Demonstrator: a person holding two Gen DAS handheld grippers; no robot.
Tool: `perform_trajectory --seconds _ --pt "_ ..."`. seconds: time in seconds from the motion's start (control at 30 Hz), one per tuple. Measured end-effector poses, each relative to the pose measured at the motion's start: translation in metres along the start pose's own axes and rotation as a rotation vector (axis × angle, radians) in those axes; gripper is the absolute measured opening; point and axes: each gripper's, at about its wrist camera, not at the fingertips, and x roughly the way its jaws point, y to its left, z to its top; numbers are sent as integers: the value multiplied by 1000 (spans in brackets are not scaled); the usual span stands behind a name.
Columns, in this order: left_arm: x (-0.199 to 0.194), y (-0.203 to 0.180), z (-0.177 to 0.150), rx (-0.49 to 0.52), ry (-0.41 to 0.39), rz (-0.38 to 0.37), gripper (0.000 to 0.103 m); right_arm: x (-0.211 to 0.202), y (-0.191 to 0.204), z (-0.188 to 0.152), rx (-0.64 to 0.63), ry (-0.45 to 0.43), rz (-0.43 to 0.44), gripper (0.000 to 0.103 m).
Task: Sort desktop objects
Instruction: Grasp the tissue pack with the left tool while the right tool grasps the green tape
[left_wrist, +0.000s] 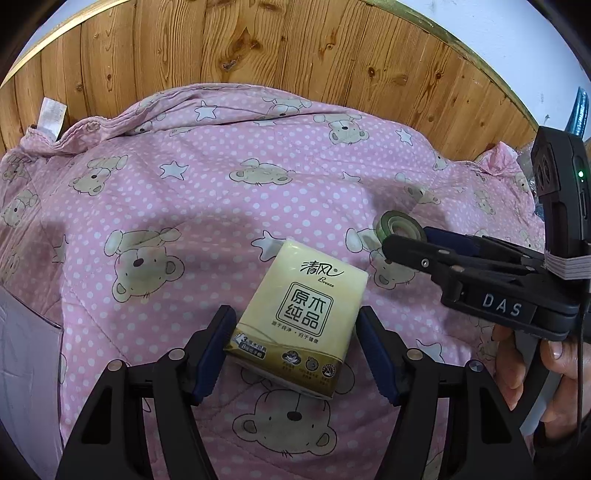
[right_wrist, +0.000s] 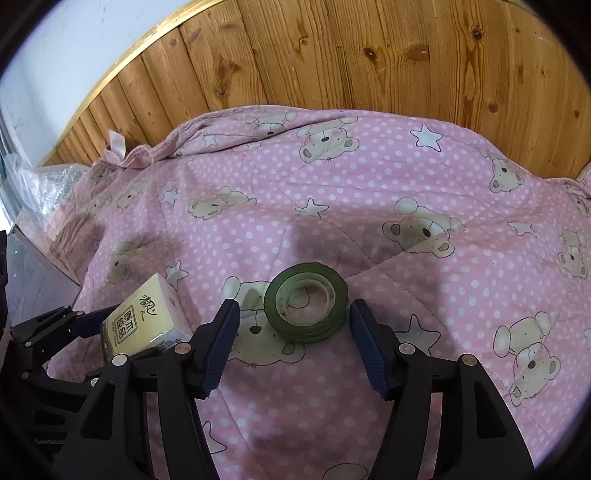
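A yellow tissue pack (left_wrist: 301, 314) lies on the pink bear-print quilt (left_wrist: 192, 206). My left gripper (left_wrist: 295, 345) is open, its blue pads on either side of the pack's near end, with small gaps showing. A green tape roll (right_wrist: 306, 301) lies flat on the quilt (right_wrist: 406, 177). My right gripper (right_wrist: 293, 338) is open around the roll's near half, pads apart from it. In the left wrist view the right gripper (left_wrist: 406, 245) reaches in from the right, partly hiding the tape roll (left_wrist: 397, 223). The right wrist view shows the tissue pack (right_wrist: 142, 319) at left between the left gripper (right_wrist: 92, 325) fingers.
A wooden panel wall (left_wrist: 258, 48) stands right behind the quilt. A white fabric label (left_wrist: 51, 116) sticks up at the quilt's far left corner. Clear plastic wrapping (right_wrist: 40, 188) and a pale box (right_wrist: 33, 273) sit off the quilt's left edge. A hand (left_wrist: 554, 373) holds the right gripper's handle.
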Motion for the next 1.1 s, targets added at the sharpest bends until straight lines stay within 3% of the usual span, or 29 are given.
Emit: perform_trajectory --seconds 0.1,0.2,0.3,0.43,0.67,1.1 --pt "3 -3 1 16 5 10 69 2 5 -1 -22 3 -31 63" --pt "4 -10 0 61 16 36 67 0 2 -3 -14 0 -54 50" --pt "2 -17 -3 100 19 41 58 -4 -1 -5 -4 0 -40 49" --pt "-2 -18 -8 104 21 35 54 -9 1 -10 -12 7 -38 49" --pt "-20 -19 -21 89 43 10 54 -34 8 -26 -5 25 5 49" --pt "-69 -33 -79 123 59 1 54 -93 49 -87 -59 53 67 49"
